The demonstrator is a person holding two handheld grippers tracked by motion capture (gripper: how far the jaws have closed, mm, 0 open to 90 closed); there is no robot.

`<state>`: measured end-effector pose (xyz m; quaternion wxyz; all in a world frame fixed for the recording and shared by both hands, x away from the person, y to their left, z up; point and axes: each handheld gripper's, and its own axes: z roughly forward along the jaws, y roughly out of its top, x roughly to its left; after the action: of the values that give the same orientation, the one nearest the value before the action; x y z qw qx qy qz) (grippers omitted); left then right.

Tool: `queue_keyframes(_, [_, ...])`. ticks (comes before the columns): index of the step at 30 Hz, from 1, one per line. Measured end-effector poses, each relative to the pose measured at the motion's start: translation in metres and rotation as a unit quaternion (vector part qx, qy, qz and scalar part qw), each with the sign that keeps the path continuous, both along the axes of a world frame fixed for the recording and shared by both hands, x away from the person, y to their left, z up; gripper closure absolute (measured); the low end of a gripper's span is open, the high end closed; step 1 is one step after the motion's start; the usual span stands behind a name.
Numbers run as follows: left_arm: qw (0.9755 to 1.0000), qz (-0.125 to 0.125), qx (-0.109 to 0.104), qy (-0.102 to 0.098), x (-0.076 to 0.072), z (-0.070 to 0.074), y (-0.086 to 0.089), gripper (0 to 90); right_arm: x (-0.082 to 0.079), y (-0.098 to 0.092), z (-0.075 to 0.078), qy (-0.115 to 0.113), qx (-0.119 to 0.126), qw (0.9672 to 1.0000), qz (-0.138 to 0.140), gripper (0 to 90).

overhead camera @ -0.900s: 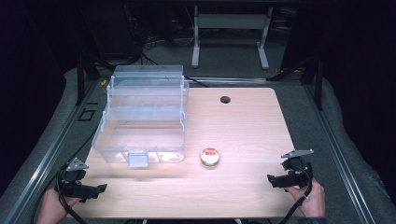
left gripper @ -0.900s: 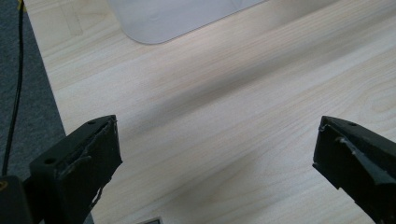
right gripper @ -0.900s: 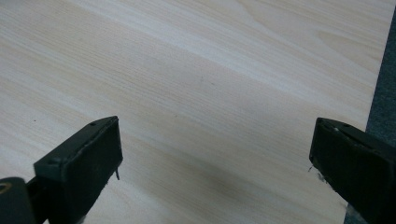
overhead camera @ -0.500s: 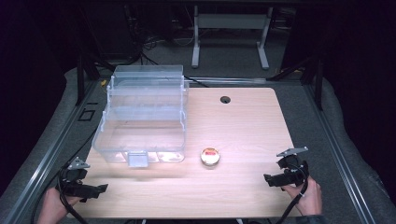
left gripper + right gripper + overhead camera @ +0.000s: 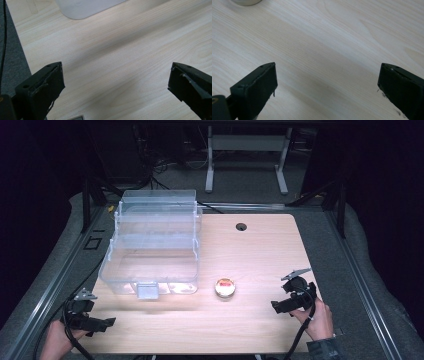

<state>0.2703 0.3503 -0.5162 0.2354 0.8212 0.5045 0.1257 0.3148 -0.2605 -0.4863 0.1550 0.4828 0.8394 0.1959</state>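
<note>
Table point(image 5: 250, 250): light wood top, one dark grommet hole point(image 5: 241, 226) near the far edge.

Small round tin point(image 5: 225, 288): gold rim, red label, resting on the table right of the container's near corner; its edge shows at the top left of the right gripper view point(image 5: 247, 2).

Clear plastic container point(image 5: 152, 242): tiered, far left of the table.

Right gripper point(image 5: 280, 306): near right, well apart from the tin, jaws spread wide, nothing between them.

Left gripper point(image 5: 102, 324): near left corner, jaws spread wide, nothing between them.
</note>
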Motion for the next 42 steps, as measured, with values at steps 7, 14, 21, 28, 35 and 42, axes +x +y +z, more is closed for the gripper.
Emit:
queue_keyframes(7, [1.0,-0.001,-0.001,-0.001,-0.001,0.002,0.002,0.5,0.011,0.019,0.006,0.006,-0.009,0.9996,0.026,1.9])
queue_keyframes(14, [1.0,-0.001,-0.001,-0.004,0.0,0.003,0.001,0.4,0.024,0.041,0.011,0.014,-0.021,0.9983,0.054,1.7])
queue_keyframes(21, [1.0,-0.005,-0.001,-0.003,0.002,0.004,-0.001,0.4,0.038,0.064,0.012,0.023,-0.026,0.9963,0.078,1.7])
queue_keyframes(28, [1.0,-0.004,0.001,-0.002,0.002,0.002,0.0,0.5,0.052,0.087,0.009,0.035,-0.029,0.9938,0.102,1.2])
queue_keyframes(35, [1.0,-0.003,-0.002,-0.001,0.002,0.0,0.001,0.4,0.065,0.112,0.005,0.042,-0.029,0.9909,0.124,0.5])
queue_keyframes(42, [1.0,-0.002,-0.001,0.001,0.001,-0.001,0.003,0.4,0.074,0.139,-0.003,0.055,-0.045,0.9873,0.142,0.0])
